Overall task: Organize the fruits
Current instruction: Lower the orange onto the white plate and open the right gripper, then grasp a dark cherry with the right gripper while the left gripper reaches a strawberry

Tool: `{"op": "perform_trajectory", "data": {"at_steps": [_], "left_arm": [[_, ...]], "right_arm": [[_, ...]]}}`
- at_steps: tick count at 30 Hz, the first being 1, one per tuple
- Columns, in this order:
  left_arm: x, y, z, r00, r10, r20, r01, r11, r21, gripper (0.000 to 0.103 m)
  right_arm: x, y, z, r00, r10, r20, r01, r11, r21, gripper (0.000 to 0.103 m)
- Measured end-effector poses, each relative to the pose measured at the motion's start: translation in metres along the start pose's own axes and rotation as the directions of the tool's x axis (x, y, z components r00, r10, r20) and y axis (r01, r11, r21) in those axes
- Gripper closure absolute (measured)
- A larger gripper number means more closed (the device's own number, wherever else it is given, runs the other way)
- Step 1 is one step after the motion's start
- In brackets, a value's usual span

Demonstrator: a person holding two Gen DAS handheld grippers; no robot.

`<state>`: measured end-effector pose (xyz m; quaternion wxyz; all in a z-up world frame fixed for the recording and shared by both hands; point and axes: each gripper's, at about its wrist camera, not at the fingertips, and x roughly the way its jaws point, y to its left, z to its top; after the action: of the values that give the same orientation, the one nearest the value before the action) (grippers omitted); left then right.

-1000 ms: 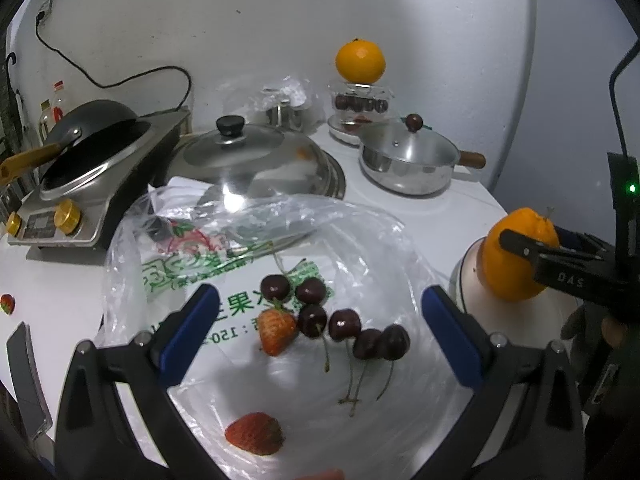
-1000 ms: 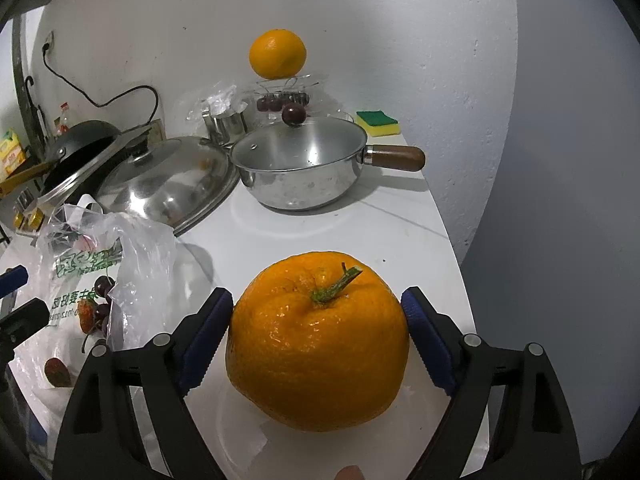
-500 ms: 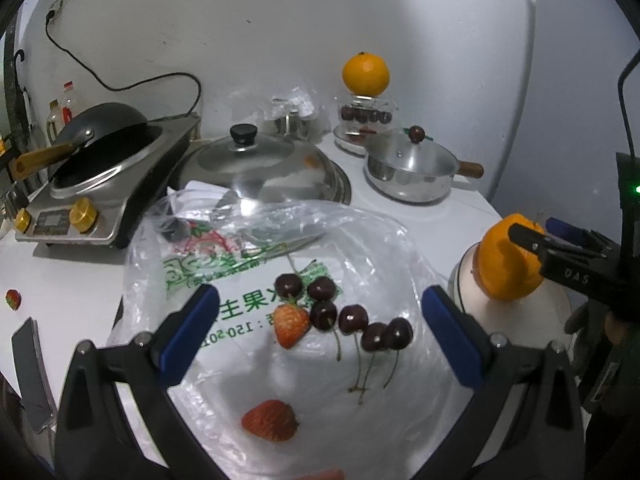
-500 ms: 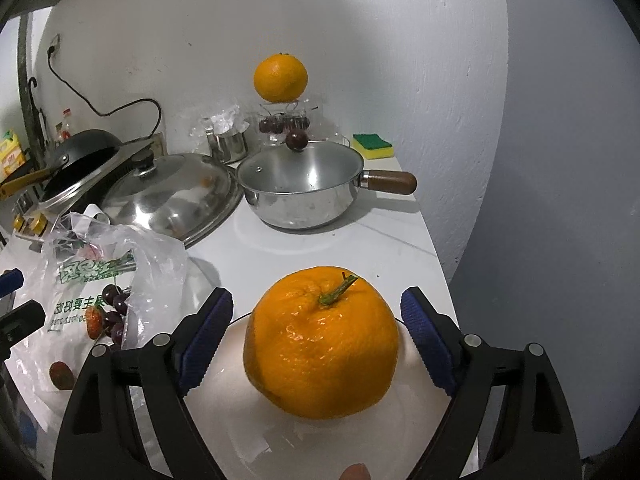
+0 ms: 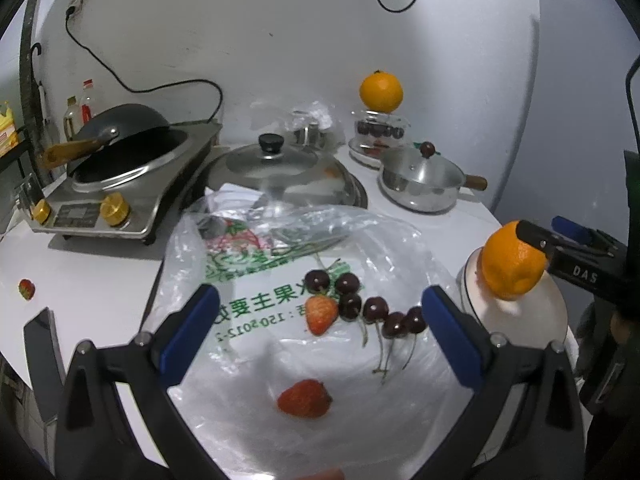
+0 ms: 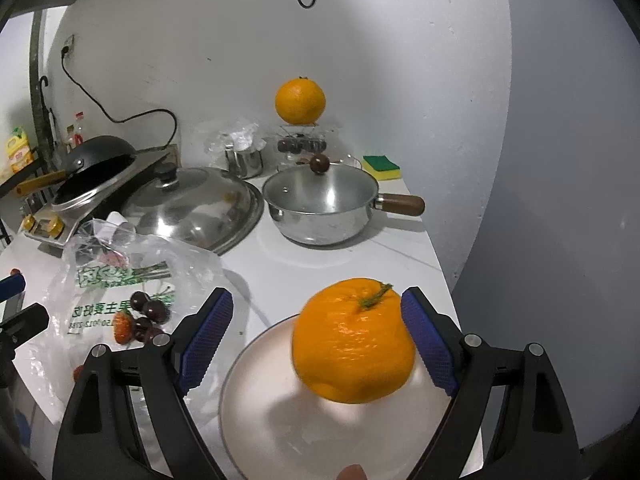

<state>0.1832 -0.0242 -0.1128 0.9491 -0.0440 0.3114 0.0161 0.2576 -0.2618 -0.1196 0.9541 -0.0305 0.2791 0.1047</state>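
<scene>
A large orange (image 6: 352,344) rests on a white plate (image 6: 272,392) between my right gripper's (image 6: 316,296) open fingers, close against the right pad, with a gap on the left. In the left wrist view the same orange (image 5: 512,264) sits on the plate (image 5: 548,312) at far right. My left gripper (image 5: 318,292) hangs open above a clear plastic bag (image 5: 256,308) that holds several dark cherries (image 5: 372,308) and two strawberries (image 5: 318,314), (image 5: 304,398). Nothing is between its fingers.
A second orange (image 5: 381,92) tops a glass bowl of cherries (image 5: 378,130) at the back wall. A steel pot (image 6: 320,204), a big lid (image 5: 280,168), a wok on a cooker (image 5: 120,140) and a sponge (image 6: 381,167) fill the back. A stray strawberry (image 5: 26,289) lies far left.
Both grippers have drawn back and up, so the counter looks farther away. The orange has shifted toward the right pad of my right gripper. Both gripper widths are unchanged.
</scene>
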Motion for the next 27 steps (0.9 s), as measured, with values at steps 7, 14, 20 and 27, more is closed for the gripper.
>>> {"op": "perform_trajectory", "data": {"at_steps": [7,14,20,27], "left_arm": [[-0.014,0.019,-0.008,1.0,0.004,0.013,-0.004,1.0,-0.021,0.001],[-0.022,0.036,-0.017,1.0,0.01,0.017,-0.009,0.999,-0.042,0.001],[-0.022,0.05,-0.024,1.0,0.018,0.015,-0.017,0.998,-0.06,0.001],[-0.019,0.061,-0.03,1.0,0.025,0.006,-0.025,0.997,-0.076,0.001]], "right_arm": [[-0.009,0.026,-0.001,1.0,0.025,-0.009,-0.026,0.999,-0.033,0.015],[-0.011,0.056,-0.006,0.998,0.061,-0.027,-0.063,0.995,-0.078,0.015],[-0.008,0.08,-0.011,0.994,0.101,-0.05,-0.106,0.99,-0.095,0.017],[0.0,0.1,-0.019,0.986,0.14,-0.089,-0.15,0.982,-0.118,0.03]]}}
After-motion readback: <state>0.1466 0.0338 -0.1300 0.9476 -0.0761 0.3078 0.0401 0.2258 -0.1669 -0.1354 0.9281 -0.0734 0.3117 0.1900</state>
